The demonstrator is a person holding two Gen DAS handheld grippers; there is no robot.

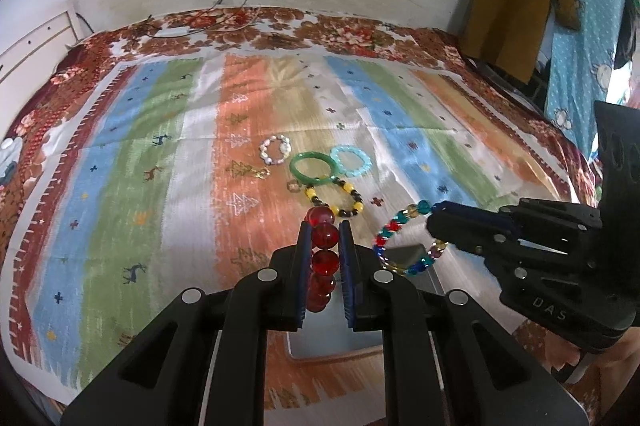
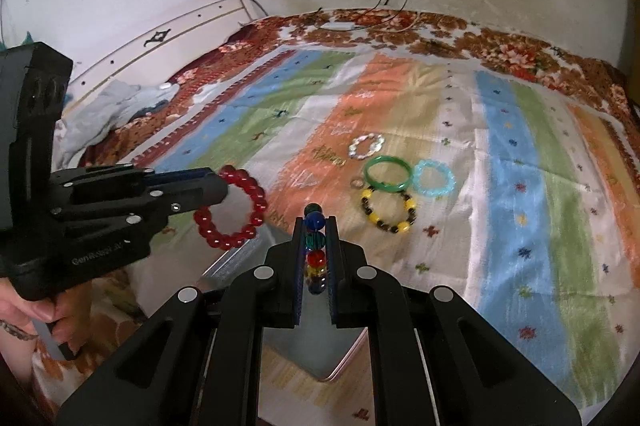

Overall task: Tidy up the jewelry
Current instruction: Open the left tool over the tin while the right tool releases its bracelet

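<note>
Both claws looking matte black: left claw (image 1: 325, 226) and right claw (image 2: 315, 222) showing blue pads, silver screws, white lettering.

Glossy translucent red bead bracelet (image 1: 323, 250), woven matt striped cloth (image 1: 160, 185) (slightly rough), smooth green bangle (image 1: 313, 166).

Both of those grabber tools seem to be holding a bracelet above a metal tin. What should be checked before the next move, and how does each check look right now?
1. Left gripper shut on the red bracelet: ok.
2. Right gripper shut on the multicoloured bracelet: ok.
3. Both bracelets lifted off the striped cloth: ok.
4. Tin below the grippers: ok, but whether anything is already inside, cannot tell.
5. The two grippers apart from each other: ok.
6. Left on the cloth: green bangle, light blue bracelet, yellow and black bracelet, pearly bracelet: not ok, still to be put away.
</note>
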